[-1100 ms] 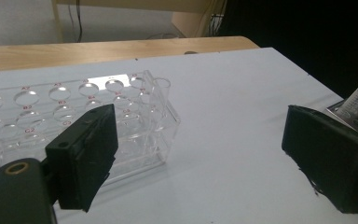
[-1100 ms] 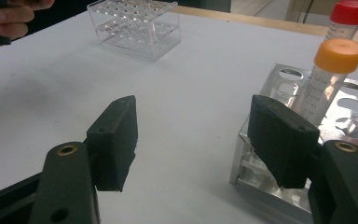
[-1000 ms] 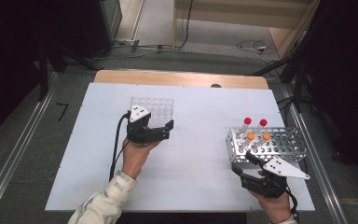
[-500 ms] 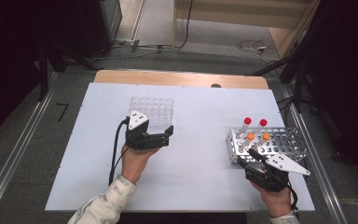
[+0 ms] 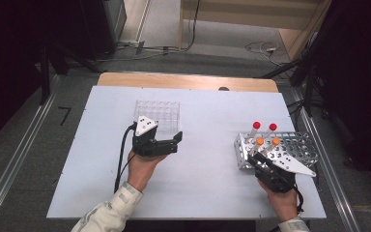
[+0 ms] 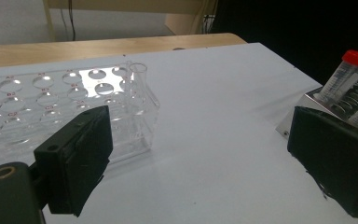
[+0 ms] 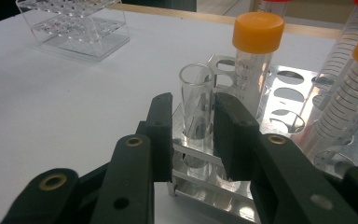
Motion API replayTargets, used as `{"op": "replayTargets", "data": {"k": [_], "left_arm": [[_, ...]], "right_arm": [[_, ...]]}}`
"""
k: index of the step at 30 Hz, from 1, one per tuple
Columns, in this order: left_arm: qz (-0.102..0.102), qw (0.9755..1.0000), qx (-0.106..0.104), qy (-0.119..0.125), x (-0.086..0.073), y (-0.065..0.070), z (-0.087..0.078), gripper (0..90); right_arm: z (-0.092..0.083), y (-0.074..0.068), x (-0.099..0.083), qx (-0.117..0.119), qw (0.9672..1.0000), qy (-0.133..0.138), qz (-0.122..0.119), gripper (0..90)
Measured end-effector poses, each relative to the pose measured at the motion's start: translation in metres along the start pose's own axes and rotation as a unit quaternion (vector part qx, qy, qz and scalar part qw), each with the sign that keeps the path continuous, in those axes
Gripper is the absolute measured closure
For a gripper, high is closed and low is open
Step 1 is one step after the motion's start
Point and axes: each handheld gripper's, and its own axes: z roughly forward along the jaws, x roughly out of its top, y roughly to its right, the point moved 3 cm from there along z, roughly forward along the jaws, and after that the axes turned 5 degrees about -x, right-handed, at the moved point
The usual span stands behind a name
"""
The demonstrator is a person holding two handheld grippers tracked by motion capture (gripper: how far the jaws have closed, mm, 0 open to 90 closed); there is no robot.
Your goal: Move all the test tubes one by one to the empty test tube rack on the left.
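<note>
A metal rack (image 5: 302, 147) at the table's right holds two orange-capped tubes (image 7: 257, 53), two red-capped tubes (image 5: 256, 126) and an uncapped clear tube (image 7: 196, 86) at its near-left corner. My right gripper (image 7: 193, 107) reaches that corner from the front. Its jaws have just been closing and now press on both sides of the clear tube, which stands upright in its hole. My left gripper (image 5: 178, 141) rests open on the table just in front of a clear acrylic rack (image 5: 157, 112). Nothing is between its jaws. One clear tube (image 6: 139, 86) stands in that rack's corner.
The white tabletop (image 5: 207, 183) lies bare between the two racks. A wooden strip (image 5: 183, 81) runs along the far edge. The left gripper's cable (image 5: 121, 154) trails back beside the person's left forearm. Dark floor and metal rails surround the table.
My right gripper has moved forward to the metal rack's near-left corner, and its jaws have closed from wide apart onto the clear tube. The left hand has stayed put.
</note>
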Motion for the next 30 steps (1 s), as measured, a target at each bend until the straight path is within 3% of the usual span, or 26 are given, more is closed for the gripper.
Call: {"op": "replayTargets", "data": {"k": [14, 30], "left_arm": [[-0.003, 1.0, -0.002, -0.003, -0.002, 0.001, 0.002, 7.8], [-0.004, 1.0, -0.002, -0.004, -0.001, 0.001, 0.001, 7.8]], "right_arm": [[0.005, 0.0, 0.001, -0.006, 1.0, 0.002, 0.001, 72.4], [-0.023, -0.002, 0.032, -0.015, 0.9992, 0.036, -0.006, 73.3]]}}
